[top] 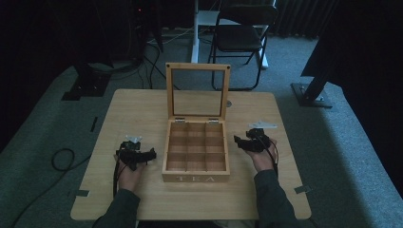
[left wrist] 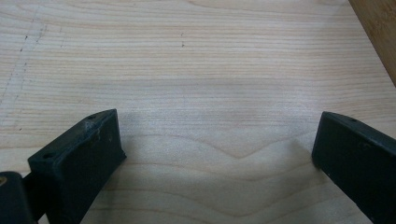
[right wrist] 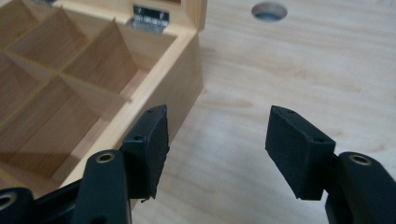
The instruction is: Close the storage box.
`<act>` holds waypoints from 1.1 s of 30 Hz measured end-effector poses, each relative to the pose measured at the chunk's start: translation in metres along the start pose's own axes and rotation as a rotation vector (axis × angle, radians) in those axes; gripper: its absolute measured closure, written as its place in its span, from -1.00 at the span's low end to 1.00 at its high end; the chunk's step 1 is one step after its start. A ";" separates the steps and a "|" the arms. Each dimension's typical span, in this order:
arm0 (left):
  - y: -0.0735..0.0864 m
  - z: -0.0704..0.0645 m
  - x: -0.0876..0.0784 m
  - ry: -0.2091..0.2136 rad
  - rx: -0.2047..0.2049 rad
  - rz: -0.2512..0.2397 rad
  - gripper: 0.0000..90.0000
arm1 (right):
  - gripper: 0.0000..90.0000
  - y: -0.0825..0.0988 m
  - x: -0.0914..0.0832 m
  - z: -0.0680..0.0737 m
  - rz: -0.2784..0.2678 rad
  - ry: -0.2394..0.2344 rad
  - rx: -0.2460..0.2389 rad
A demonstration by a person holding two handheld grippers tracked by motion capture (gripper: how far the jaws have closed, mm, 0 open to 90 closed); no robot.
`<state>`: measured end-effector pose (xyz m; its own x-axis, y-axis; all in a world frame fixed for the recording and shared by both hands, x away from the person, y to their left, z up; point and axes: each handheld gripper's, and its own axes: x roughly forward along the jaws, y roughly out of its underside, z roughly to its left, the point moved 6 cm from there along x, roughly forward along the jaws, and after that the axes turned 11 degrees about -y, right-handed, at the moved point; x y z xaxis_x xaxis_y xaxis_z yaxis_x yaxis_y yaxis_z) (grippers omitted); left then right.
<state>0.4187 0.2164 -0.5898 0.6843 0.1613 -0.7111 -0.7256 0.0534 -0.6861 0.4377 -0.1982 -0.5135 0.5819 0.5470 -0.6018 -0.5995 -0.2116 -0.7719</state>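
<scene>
A wooden tea box [top: 196, 178] marked "TEA" stands in the middle of the table with its glass-paned lid [top: 197, 66] upright. Its several compartments hold nothing that I can see. My left gripper [top: 152, 154] rests to the left of the box, pointing at its side. In the left gripper view its jaws [left wrist: 217, 144] stand wide apart over bare wood. My right gripper [top: 239, 142] hovers just to the right of the box. In the right gripper view it [right wrist: 217, 140] is open with nothing between the jaws, its left jaw close beside the box's outer wall [right wrist: 177, 88].
The light wooden table [top: 142, 109] has a round hole [right wrist: 269, 10] behind the box on the right. A dark folding chair [top: 240, 33] stands beyond the table on grey carpet. A cable [top: 62, 159] loops on the floor at the left.
</scene>
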 end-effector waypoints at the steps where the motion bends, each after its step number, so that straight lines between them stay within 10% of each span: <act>1: 0.000 0.000 0.000 0.000 0.000 0.000 -0.96 | -0.13 -0.002 0.000 0.000 0.000 0.002 0.001; 33: 0.000 0.000 0.000 0.000 -0.006 -0.005 -0.96 | -0.16 -0.061 0.004 0.008 -0.050 -0.036 -0.061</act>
<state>0.4191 0.2161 -0.5899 0.6878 0.1611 -0.7078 -0.7218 0.0485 -0.6904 0.4723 -0.1765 -0.4668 0.5892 0.5866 -0.5556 -0.5351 -0.2318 -0.8123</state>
